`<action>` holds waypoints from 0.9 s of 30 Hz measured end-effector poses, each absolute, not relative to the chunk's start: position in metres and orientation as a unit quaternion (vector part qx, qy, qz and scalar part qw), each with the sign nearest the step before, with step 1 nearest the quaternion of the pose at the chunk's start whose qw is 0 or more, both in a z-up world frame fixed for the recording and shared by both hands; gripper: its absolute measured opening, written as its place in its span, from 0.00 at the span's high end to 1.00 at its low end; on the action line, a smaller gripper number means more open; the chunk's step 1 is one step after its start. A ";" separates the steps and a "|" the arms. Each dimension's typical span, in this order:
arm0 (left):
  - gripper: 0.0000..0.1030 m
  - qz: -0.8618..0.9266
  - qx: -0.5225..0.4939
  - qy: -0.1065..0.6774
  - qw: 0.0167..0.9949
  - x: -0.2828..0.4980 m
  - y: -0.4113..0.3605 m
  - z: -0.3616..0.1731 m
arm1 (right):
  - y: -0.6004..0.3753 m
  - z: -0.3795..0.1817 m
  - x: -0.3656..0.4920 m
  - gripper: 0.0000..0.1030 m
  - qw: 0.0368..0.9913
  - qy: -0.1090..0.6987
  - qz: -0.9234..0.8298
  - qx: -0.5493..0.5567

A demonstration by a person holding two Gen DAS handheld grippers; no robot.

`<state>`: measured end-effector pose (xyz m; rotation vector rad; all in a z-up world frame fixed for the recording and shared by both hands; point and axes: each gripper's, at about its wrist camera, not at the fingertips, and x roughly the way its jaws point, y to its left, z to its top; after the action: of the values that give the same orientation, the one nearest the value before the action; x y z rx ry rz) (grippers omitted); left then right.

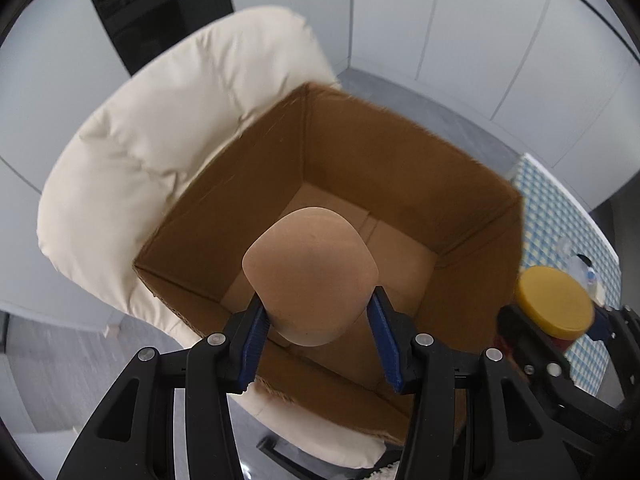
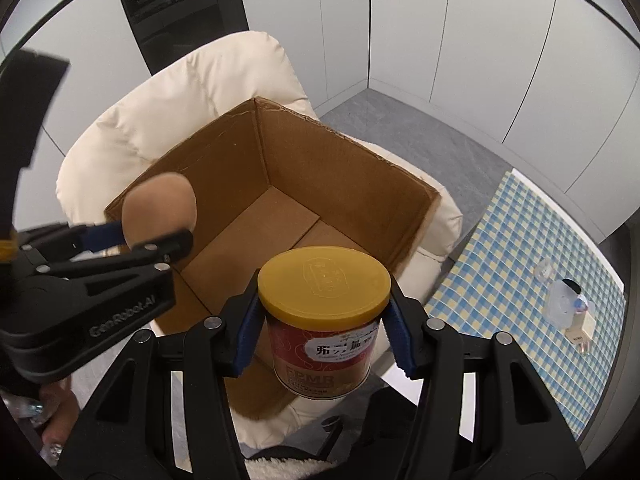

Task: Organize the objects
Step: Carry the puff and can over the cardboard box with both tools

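An open cardboard box (image 1: 400,160) sits on a cream padded chair (image 1: 160,120), and its floor looks bare. My left gripper (image 1: 316,300) is shut on a tan, rounded smooth object (image 1: 310,264), which hangs over the box's opening. To its right, my right gripper (image 1: 556,320) grips a yellow-lidded can (image 1: 554,300). In the right wrist view the right gripper (image 2: 324,292) is shut on this red can (image 2: 326,356), above the box's (image 2: 340,184) near edge. The left gripper (image 2: 148,236) holds the tan object (image 2: 160,200) over the box's left side.
A table with a blue and yellow checked cloth (image 2: 520,260) stands right of the chair (image 2: 180,92), with small clear plastic items (image 2: 560,304) on it. Pale wall panels and a dark glass panel (image 2: 180,8) lie behind. Grey floor shows beyond the chair.
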<state>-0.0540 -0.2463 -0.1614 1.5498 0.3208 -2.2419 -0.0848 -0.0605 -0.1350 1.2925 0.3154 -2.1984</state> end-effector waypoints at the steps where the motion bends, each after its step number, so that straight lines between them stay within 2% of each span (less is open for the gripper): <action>1: 0.52 -0.798 0.557 0.116 0.200 -0.056 -0.249 -0.166 | -0.064 -0.138 -0.089 0.45 0.285 0.118 -0.818 0.486; 13: 0.52 -0.787 0.569 0.122 0.204 -0.073 -0.259 -0.190 | -0.080 -0.172 -0.108 0.45 0.284 0.121 -0.802 0.511; 27: 0.52 -0.795 0.562 0.107 0.199 -0.073 -0.251 -0.189 | -0.079 -0.180 -0.109 0.45 0.277 0.104 -0.801 0.520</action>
<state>-0.0729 -0.2513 -0.1885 1.5731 0.3004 -2.2242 -0.1092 -0.0792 -0.1801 1.3967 0.2780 -2.1506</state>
